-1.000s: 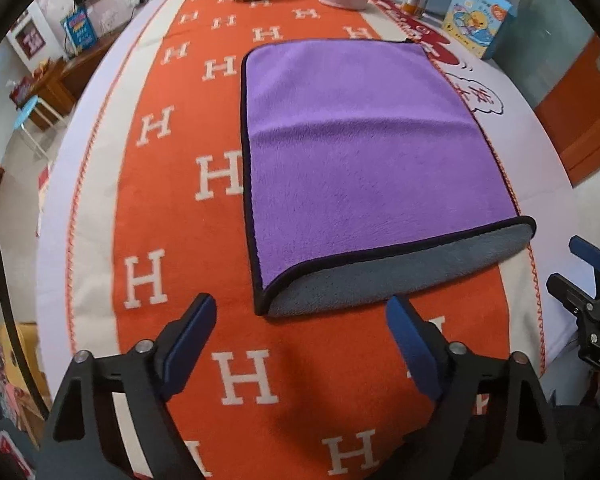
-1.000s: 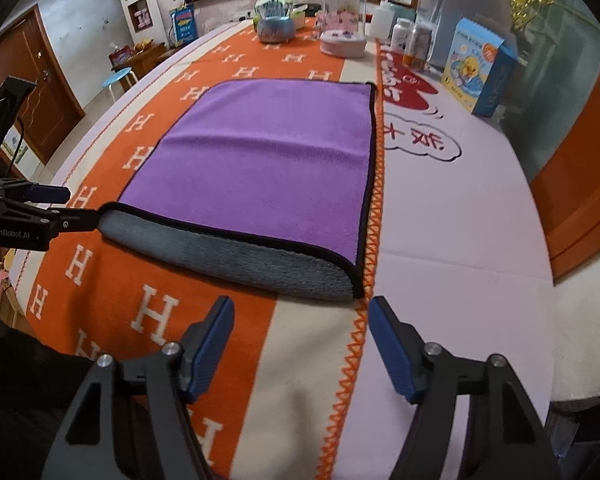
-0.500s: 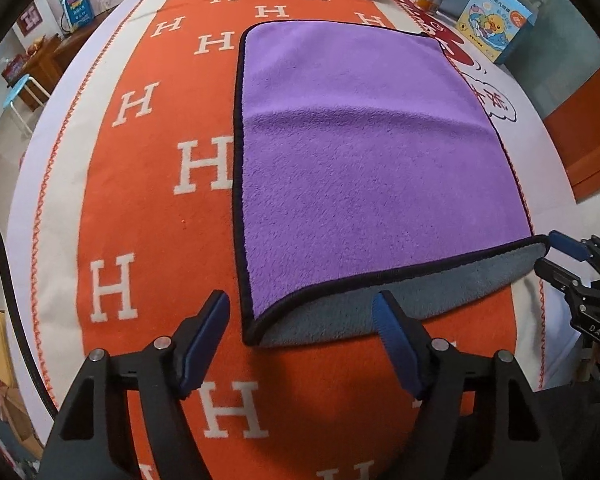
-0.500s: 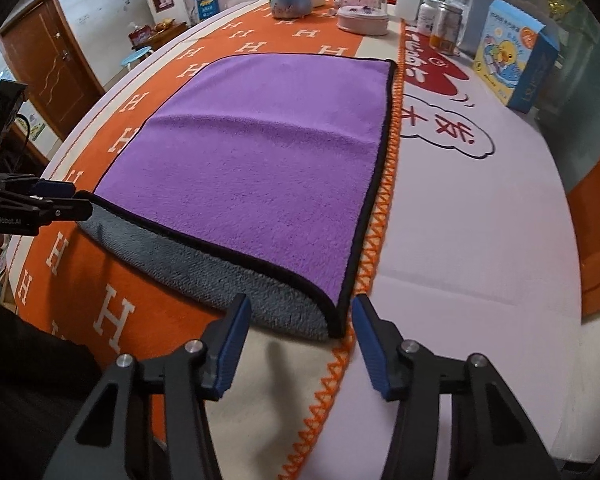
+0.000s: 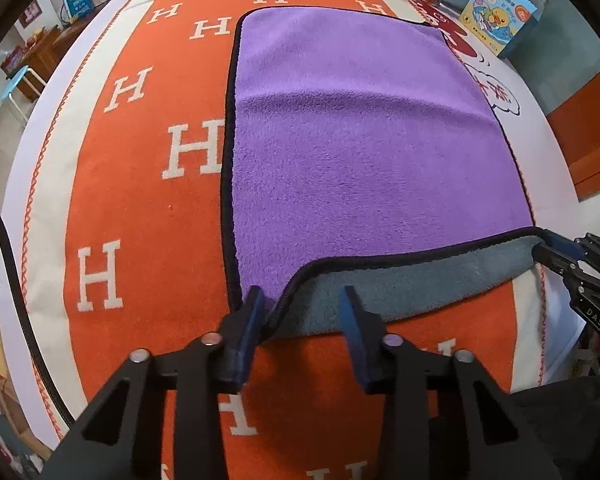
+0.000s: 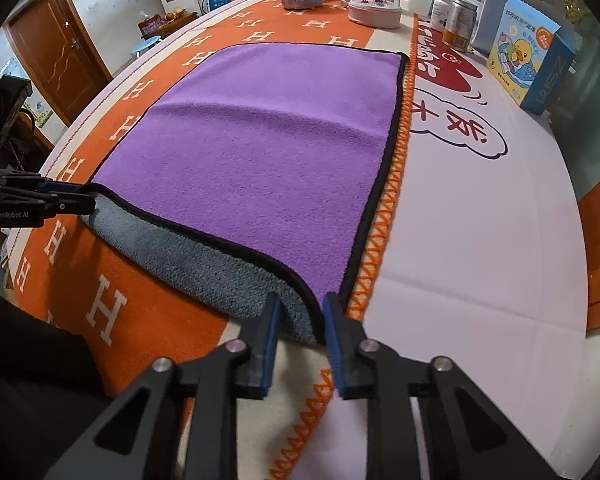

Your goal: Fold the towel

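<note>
Left gripper (image 5: 302,308): jaws part-open, set astride the near left corner of the towel (image 5: 360,152); its left pad (image 5: 252,312) touches the black hem, while the right pad stands over the grey underside, apparently clear of the cloth. Nothing is clamped.
Right gripper (image 6: 300,316): jaws narrow but not closed, straddling the near right corner; the cloth lies between the pads with a gap showing. From the left wrist view its tips sit at that same corner.
Towel: purple face up, flat on the orange H-patterned tablecloth (image 5: 132,208); the near edge curls to show the grey reverse, and a shallow crease runs across the middle.
Step in hand: taking hold of the two near corners, before the first fold.
Next move: judged to call for both jaws closing fully on the hem, then lifting together and carrying the near edge over to the far edge, kept level so the corners meet.
Background: boxes and jars (image 6: 460,24) at the table's far end, well apart from the towel.
</note>
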Motion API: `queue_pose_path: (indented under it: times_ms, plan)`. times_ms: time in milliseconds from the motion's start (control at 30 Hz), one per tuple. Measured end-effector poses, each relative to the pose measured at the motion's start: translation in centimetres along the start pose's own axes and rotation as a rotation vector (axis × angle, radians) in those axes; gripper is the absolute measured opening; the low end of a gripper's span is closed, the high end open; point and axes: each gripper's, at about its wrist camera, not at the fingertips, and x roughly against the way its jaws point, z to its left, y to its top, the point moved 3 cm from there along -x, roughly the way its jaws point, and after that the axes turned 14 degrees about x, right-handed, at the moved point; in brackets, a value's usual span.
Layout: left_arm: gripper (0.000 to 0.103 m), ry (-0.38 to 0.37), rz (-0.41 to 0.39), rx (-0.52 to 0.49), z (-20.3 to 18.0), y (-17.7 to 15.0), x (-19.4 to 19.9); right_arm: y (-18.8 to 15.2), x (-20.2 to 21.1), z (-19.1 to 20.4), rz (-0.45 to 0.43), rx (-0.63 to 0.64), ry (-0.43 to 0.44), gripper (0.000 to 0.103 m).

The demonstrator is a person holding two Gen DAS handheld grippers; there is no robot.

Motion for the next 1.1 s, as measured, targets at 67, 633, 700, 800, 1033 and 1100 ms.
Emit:
queue_pose_path:
  times_ms: [67, 633, 700, 800, 1033, 1100]
  plan:
    - [0.021, -0.002, 0.003, 0.016, 0.2, -0.2, 0.1, 0.0, 0.1, 0.0, -0.001, 0.003, -0.002, 0.013]
    - [0.007, -0.003, 0.033, 0.089, 1.9, -0.1, 1.3, 0.3, 1.0, -0.4, -0.021, -0.006, 0.014, 0.004]
    - [0.007, 0.0, 0.027, 0.087, 2.0, 0.3, 2.0, 0.6, 1.4, -0.4, -0.029, 0.015, 0.009, 0.004]
    - [0.006, -0.015, 0.025, 0.089, 2.0, 0.9, 3.3, 1.1, 2.1, -0.7, -0.035, 0.029, 0.013, 0.004]
    - [0.006, -0.018, -0.006, 0.06, 1.7, 3.2, 7.1, 3.5, 5.0, -1.6, -0.1, 0.06, -0.034, 0.004]
    - [0.006, -0.029, -0.018, 0.066, 1.7, 4.3, 8.4, 4.4, 5.8, -2.0, -0.116, 0.063, -0.048, 0.004]
